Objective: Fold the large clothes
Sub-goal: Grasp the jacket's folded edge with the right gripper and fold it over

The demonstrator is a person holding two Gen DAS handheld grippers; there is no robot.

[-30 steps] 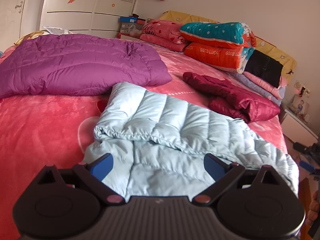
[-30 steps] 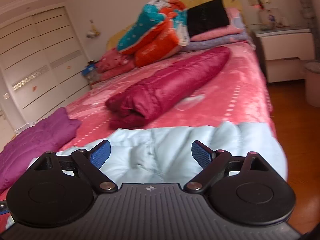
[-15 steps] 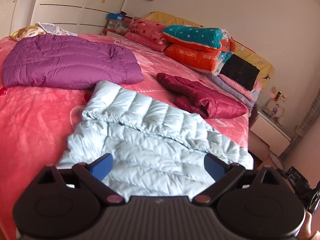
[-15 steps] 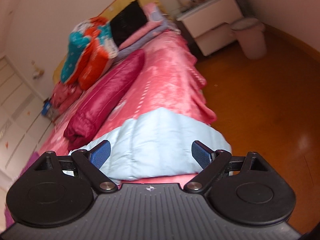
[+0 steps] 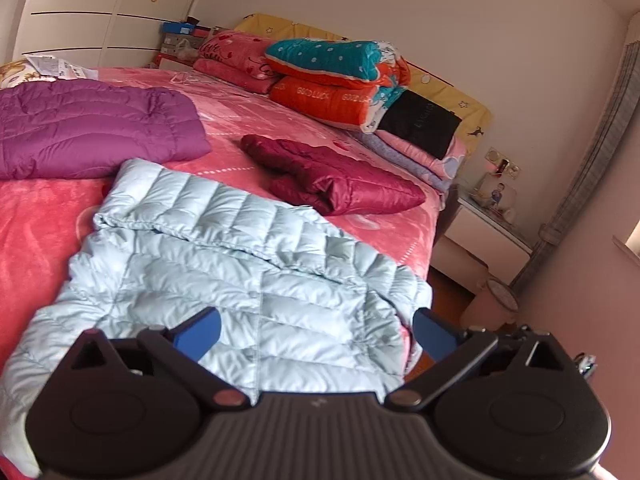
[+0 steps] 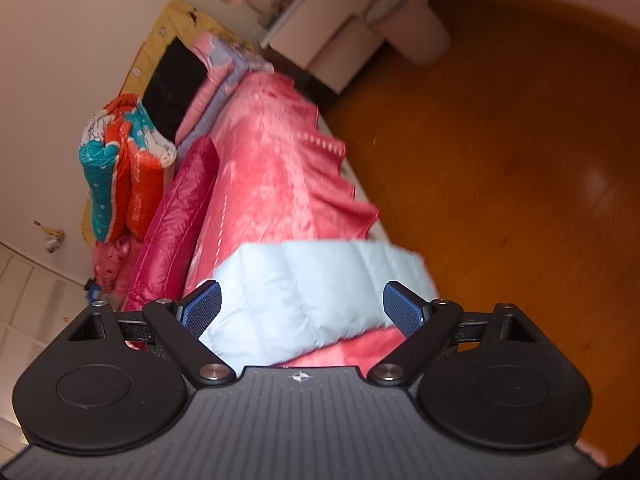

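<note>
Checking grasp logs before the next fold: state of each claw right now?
Left claw: open, holding nothing, above the light blue jacket.
Right claw: open, holding nothing, jacket edge seen between its fingers.

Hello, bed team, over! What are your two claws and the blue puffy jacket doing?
Left gripper open, empty. Right gripper open, empty. Light blue jacket flat on the bed, one side folded over. Maroon jacket beside it, apart.

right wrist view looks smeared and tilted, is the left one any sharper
Yes: in the left wrist view the light blue jacket shows crisp quilting, with fisheye bending at the edges; the right wrist view is rolled sideways and motion-blurred across the bedspread and floor, though its tongs stay sharp.
</note>
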